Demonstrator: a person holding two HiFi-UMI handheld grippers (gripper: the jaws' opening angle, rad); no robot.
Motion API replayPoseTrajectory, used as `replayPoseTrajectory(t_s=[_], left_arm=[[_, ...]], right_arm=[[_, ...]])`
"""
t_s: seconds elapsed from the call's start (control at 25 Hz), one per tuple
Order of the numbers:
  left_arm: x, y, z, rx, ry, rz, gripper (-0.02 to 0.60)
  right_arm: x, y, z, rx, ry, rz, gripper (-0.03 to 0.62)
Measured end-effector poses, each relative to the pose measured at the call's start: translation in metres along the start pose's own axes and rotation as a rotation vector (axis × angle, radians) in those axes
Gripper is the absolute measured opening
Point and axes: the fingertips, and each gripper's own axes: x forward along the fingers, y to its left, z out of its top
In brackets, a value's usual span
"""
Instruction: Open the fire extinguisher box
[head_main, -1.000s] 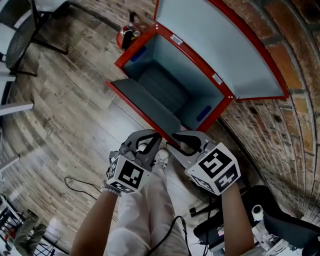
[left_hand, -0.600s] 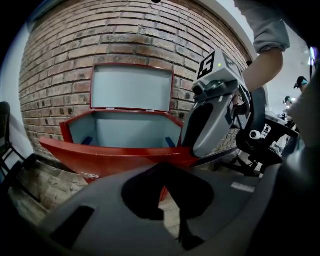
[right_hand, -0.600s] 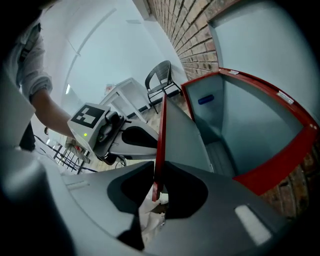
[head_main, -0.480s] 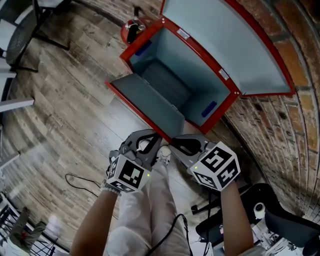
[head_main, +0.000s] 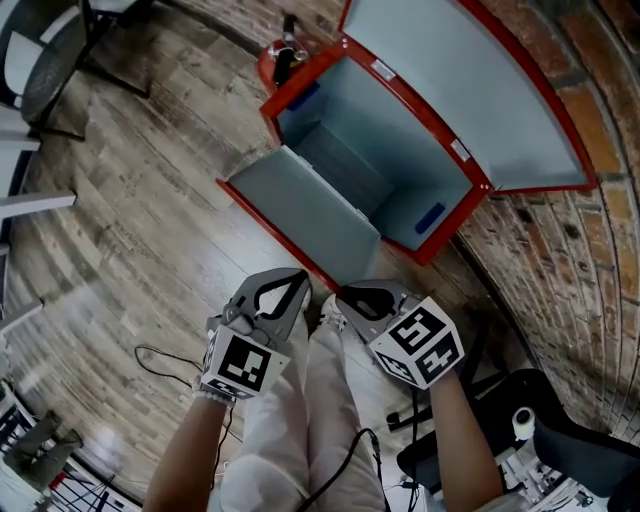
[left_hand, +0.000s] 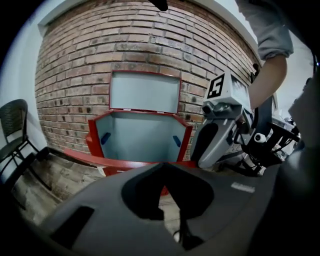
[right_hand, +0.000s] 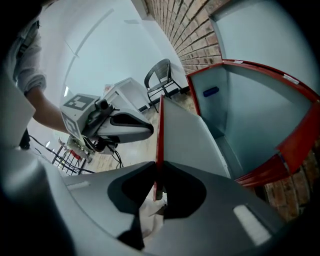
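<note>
A red metal fire extinguisher box (head_main: 385, 130) with a pale grey inside is seen standing on the wooden plank floor (head_main: 130, 200), at the floor's edge along the brick wall (head_main: 560, 270). Its lid (head_main: 470, 90) is raised against the wall, and its grey, red-rimmed front panel (head_main: 310, 215) is swung outward and down. The panel's red rim, near its free corner, is pinched by the jaws of the right gripper (head_main: 345, 297), which have just been closing onto it. The jaws of the left gripper (head_main: 298, 278), just beside, are pressed together on nothing. The opening is judged nearly finished. The panel would need to be lowered gently to the floor and then released. Whether it already rests there cannot be told.
</note>
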Motion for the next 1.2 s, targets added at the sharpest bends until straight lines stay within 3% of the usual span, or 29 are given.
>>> replayPoseTrajectory(t_s=[0.6,1.2], left_arm=[[-0.044,0.020,-0.015,-0.013,-0.044,0.090,-0.002],[-0.034,0.029,-0.053,0.010,-0.010,0.071,-0.002]], right_arm=[[0.082,0.024,-0.056,0.010,0.077,0.000,0.044],[0.176,-0.004,-0.120,-0.049,0.215,-0.020,0.035]])
